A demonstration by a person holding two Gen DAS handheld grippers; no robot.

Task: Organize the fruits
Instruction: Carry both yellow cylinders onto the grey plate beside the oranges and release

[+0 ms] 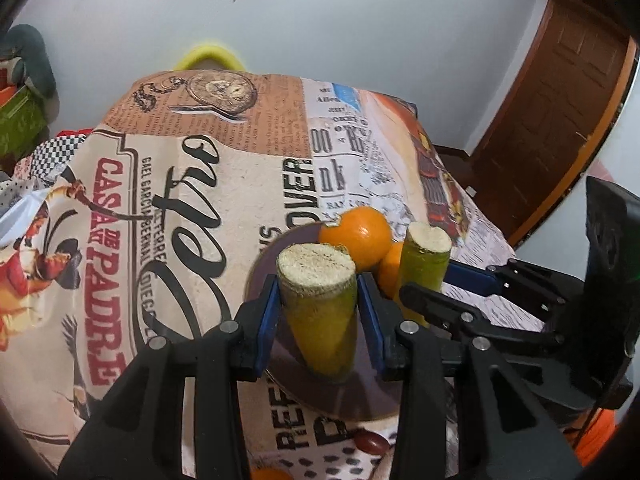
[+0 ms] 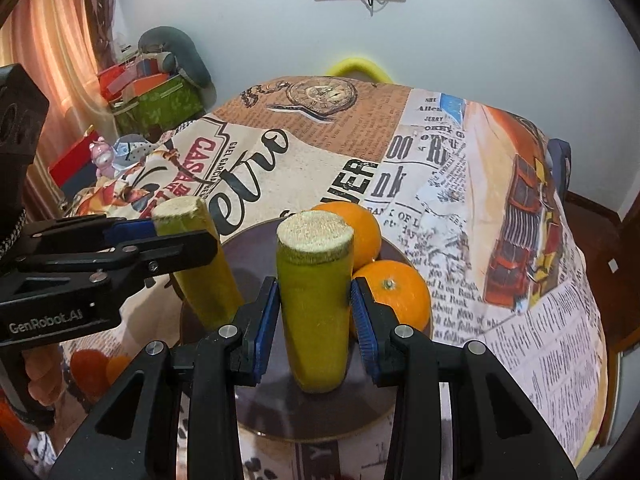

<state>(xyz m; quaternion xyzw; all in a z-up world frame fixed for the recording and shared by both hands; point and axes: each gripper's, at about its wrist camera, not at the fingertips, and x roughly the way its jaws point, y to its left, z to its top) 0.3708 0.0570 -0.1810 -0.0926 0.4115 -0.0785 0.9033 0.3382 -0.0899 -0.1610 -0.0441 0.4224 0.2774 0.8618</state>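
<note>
Two green sugarcane pieces were each clamped upright, one in the left gripper (image 1: 318, 312) and one in the right gripper (image 2: 314, 312), their long axes tilted over the dark plate (image 2: 280, 412) directly below. The plate already held two oranges (image 2: 394, 292) at its far right side, leaving its near part free.
</note>
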